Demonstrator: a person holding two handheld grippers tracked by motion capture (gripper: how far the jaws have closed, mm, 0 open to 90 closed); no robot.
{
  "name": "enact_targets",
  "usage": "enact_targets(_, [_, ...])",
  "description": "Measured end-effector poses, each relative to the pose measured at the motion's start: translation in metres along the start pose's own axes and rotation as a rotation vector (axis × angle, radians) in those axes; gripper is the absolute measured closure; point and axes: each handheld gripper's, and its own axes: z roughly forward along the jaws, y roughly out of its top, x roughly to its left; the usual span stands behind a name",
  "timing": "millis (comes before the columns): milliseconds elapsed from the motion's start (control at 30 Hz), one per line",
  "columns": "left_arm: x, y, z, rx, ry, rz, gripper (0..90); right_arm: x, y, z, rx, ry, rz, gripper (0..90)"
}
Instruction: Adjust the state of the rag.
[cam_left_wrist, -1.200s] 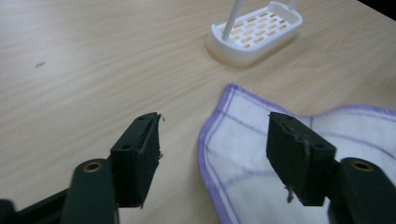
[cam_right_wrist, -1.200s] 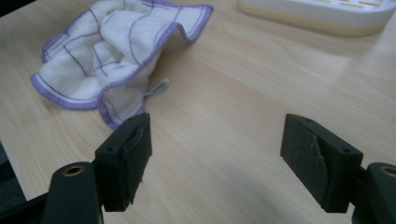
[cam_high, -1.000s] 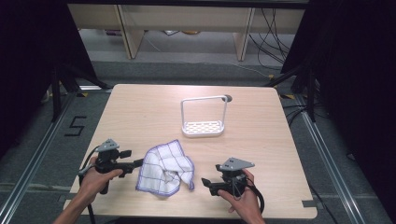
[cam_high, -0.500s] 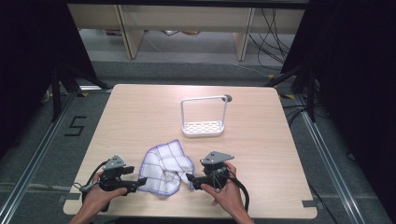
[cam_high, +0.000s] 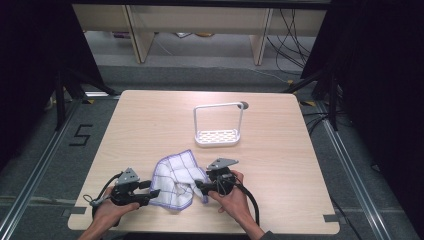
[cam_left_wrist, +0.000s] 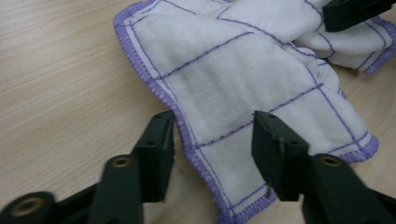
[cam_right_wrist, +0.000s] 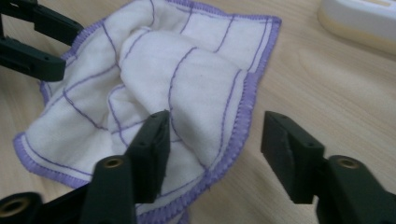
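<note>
A crumpled white cloth (cam_high: 176, 179) with purple grid lines and a purple hem lies near the table's front edge. My left gripper (cam_high: 154, 193) lies low at the cloth's left corner. The hem (cam_left_wrist: 187, 135) runs between its jaws, which have just been closing and stand apart without pressing on it. My right gripper (cam_high: 199, 186) is at the cloth's right side. Its jaws have also just been closing, with the cloth's folded edge (cam_right_wrist: 224, 135) between them and a gap left. Each gripper view shows the other gripper's jaws across the cloth: right gripper (cam_left_wrist: 355, 11), left gripper (cam_right_wrist: 32, 44).
A white wire rack (cam_high: 218, 125) with a perforated base stands mid-table beyond the cloth; its base (cam_right_wrist: 359, 21) appears at the top right of the right gripper view. The wooden table (cam_high: 150, 125) has bare wood to the left, right and back.
Both grippers have moved in onto the cloth, the right one sliding left and the left one coming nearer the front edge. Both pairs of jaws are narrower than before.
</note>
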Motion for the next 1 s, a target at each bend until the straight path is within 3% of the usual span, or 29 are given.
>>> enact_targets(33, [0.0, 0.0, 0.0, 0.0, 0.0, 0.0, 60.2, 0.0, 0.0, 0.0, 0.0, 0.0, 0.0, 51.7])
enact_targets(67, [0.0, 0.0, 0.0, 0.008, -0.003, 0.023, 60.2, 0.0, 0.001, 0.0, 0.027, 0.013, -0.01, 57.8])
enact_targets(100, [-0.002, -0.001, 0.001, -0.019, -0.006, 0.003, 66.4, 0.0, 0.001, 0.001, 0.02, 0.015, -0.028, 63.0])
enact_targets(200, [-0.003, 0.0, -0.002, -0.054, -0.012, 0.041, 83.2, 0.001, 0.002, 0.001, -0.009, 0.027, -0.092, 77.5])
enact_targets(233, [-0.003, 0.001, -0.005, -0.058, -0.015, 0.064, 86.5, 0.002, 0.004, -0.003, 0.011, 0.04, -0.106, 80.0])
enact_targets(400, [-0.005, 0.005, -0.018, -0.087, -0.05, 0.121, 89.0, 0.002, 0.009, -0.021, 0.005, 0.047, -0.187, 85.4])
enact_targets(433, [-0.005, 0.004, -0.019, -0.109, -0.049, 0.117, 89.1, 0.001, 0.009, -0.026, 0.001, 0.05, -0.181, 85.7])
enact_targets(733, [0.0, 0.011, -0.028, -0.099, -0.058, 0.12, 89.5, -0.012, 0.014, -0.063, -0.056, 0.06, -0.179, 86.3])
enact_targets(867, [-0.001, 0.017, -0.032, -0.135, -0.078, 0.119, 89.6, -0.017, 0.019, -0.077, -0.081, 0.063, -0.176, 86.4])
enact_targets(1000, [0.003, 0.026, -0.041, -0.148, -0.061, 0.127, 89.6, -0.02, 0.031, -0.103, -0.128, 0.06, -0.161, 86.5])
